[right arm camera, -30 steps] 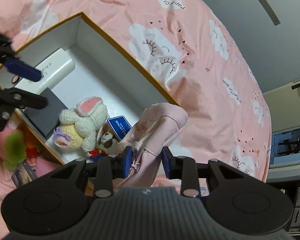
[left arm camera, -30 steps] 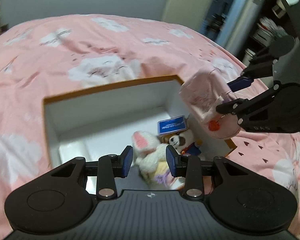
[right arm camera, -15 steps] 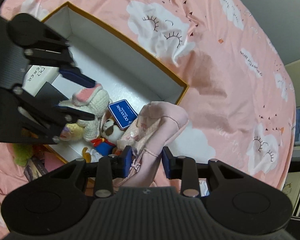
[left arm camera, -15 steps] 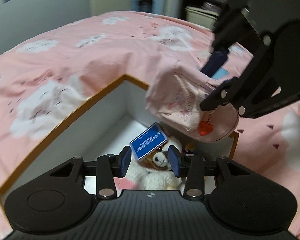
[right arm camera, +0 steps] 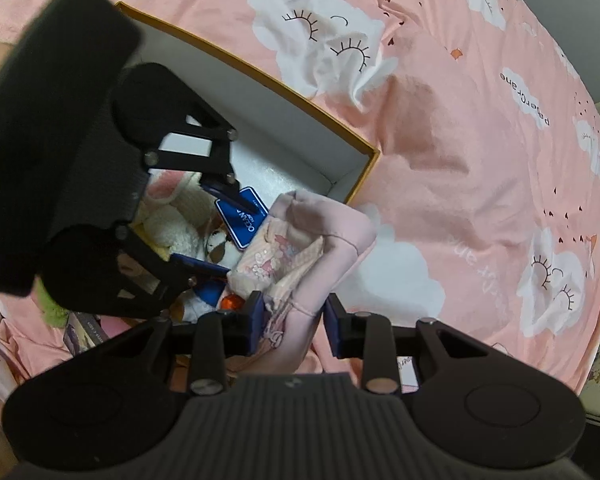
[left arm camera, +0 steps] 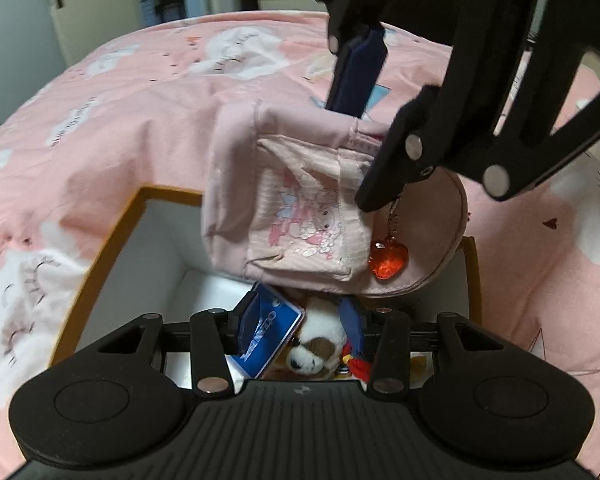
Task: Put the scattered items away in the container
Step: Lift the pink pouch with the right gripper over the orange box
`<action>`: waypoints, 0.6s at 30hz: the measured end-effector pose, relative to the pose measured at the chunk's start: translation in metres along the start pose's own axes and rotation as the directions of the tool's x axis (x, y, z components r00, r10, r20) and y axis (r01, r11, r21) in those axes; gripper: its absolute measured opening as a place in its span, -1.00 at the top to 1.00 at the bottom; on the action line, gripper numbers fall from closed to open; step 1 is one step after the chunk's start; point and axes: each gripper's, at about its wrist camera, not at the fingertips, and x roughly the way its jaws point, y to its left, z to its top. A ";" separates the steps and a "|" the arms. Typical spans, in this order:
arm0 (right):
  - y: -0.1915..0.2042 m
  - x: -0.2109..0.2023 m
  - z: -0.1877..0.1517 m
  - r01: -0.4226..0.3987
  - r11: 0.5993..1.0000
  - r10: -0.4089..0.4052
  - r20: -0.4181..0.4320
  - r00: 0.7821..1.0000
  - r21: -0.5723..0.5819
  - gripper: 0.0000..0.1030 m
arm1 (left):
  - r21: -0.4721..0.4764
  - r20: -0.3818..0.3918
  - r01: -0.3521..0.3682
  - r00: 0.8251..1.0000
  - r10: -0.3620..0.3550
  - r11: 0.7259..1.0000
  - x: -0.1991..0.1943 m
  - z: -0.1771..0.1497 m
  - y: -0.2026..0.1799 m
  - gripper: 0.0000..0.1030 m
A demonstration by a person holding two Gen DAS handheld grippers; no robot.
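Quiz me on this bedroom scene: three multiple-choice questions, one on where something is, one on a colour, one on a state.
1. Where is the pink pouch?
A. above the box
B. flat on the bedspread
C. on a shelf

2. What colour is the heart charm?
A. green
B. red
C. white

3. The right gripper is
A. empty
B. lying in the box
C. shut on the pouch

Answers: 1 A, it hangs over the box's corner; 2 B, it glints red; 3 C, its fingers pinch the fabric.
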 end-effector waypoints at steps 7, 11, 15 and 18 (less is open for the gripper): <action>-0.007 0.004 0.001 -0.018 0.999 0.018 0.006 1.000 0.030 0.33 | -0.005 -0.049 0.025 0.998 -0.025 1.000 0.019 0.001 0.005 0.20; -0.006 0.010 0.003 -0.024 0.999 0.024 0.005 1.000 0.036 0.33 | -0.069 -0.068 0.031 0.997 -0.036 0.997 0.016 -0.005 0.015 0.31; 0.000 0.013 0.009 0.001 1.000 -0.001 -0.008 1.000 0.015 0.33 | -0.112 -0.081 0.031 0.996 -0.040 0.993 0.017 -0.013 0.019 0.34; 0.006 0.014 0.014 0.036 0.999 -0.036 -0.025 0.999 -0.003 0.33 | -0.148 -0.062 0.032 0.997 -0.042 0.988 0.016 -0.018 0.022 0.34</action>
